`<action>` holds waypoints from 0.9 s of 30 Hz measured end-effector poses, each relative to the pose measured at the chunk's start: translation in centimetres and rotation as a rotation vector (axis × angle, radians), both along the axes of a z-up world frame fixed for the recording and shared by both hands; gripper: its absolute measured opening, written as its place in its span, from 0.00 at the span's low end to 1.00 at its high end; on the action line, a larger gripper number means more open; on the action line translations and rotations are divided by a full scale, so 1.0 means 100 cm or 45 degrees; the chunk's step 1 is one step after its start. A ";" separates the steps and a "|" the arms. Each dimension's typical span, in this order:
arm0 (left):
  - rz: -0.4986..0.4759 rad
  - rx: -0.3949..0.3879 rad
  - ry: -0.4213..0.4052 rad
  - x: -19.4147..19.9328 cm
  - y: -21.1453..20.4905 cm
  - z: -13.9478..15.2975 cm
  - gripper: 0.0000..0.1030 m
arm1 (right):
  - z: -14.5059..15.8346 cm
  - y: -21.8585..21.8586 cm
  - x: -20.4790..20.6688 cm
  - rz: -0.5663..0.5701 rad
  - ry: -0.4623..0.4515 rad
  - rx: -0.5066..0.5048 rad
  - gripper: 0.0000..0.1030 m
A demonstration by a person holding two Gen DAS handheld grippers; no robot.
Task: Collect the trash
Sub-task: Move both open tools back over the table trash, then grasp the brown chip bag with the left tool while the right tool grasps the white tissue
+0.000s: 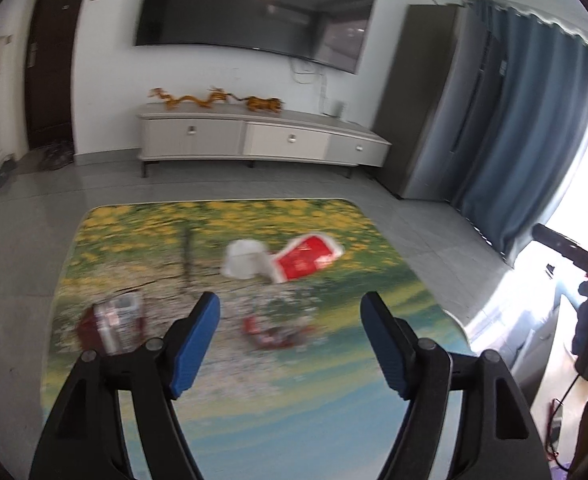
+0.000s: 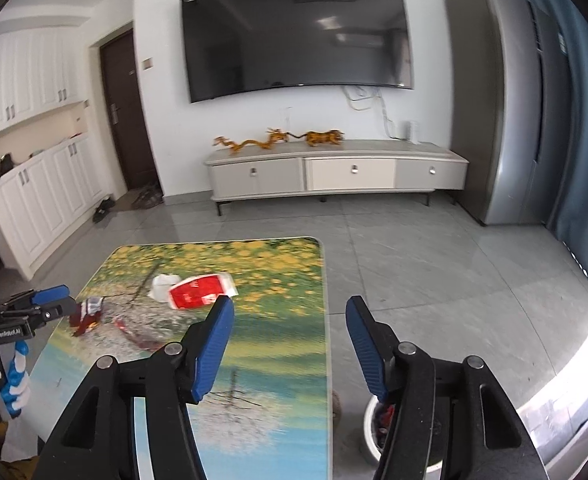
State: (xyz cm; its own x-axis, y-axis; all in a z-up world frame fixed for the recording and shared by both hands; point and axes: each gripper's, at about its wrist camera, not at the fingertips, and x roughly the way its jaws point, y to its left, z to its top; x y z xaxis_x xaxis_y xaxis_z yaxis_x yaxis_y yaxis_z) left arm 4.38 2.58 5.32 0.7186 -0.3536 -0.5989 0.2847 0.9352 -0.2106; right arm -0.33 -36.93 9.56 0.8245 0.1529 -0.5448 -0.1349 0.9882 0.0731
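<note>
A low table (image 1: pixel 334 360) with a printed landscape top carries the trash. A red and white paper cup (image 1: pixel 306 258) lies on its side beside a white crumpled piece (image 1: pixel 242 262). A red and clear wrapper (image 1: pixel 114 322) lies at the left, a flat red wrapper (image 1: pixel 278 330) in the middle. My left gripper (image 1: pixel 290 308) is open and empty, above the flat wrapper. My right gripper (image 2: pixel 290 310) is open and empty over the table's right edge (image 2: pixel 326 320). The cup (image 2: pixel 198 292), both wrappers (image 2: pixel 88 312) (image 2: pixel 138 336) and the left gripper (image 2: pixel 50 296) show in the right wrist view.
A white bin (image 2: pixel 378 428) with red scraps stands on the floor right of the table. A TV cabinet (image 2: pixel 334 172), wall TV (image 2: pixel 294 36), grey fridge (image 2: pixel 494 120) and blue curtain (image 2: pixel 574 140) lie beyond. The right gripper's handle (image 1: pixel 566 248) shows at right.
</note>
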 end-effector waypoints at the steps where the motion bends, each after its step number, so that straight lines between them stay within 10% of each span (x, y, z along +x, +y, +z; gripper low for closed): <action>1: 0.033 0.004 0.003 -0.001 0.013 -0.002 0.69 | 0.001 0.004 0.001 0.012 0.000 -0.003 0.57; 11: 0.295 -0.040 0.094 -0.002 0.111 -0.038 0.69 | -0.008 0.058 0.013 0.139 0.044 -0.053 0.57; 27: 0.409 -0.057 0.266 0.038 0.142 -0.094 0.69 | -0.039 0.101 0.066 0.274 0.171 -0.124 0.61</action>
State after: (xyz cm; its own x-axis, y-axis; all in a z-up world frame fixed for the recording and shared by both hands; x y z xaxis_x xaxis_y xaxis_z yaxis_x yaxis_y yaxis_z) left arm 8.15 16.75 -4.08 0.6614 -0.1594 -0.7329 -0.0750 0.9582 -0.2760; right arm 6.27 -26.84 5.71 0.6982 0.2586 -0.6676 -0.3384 0.9409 0.0106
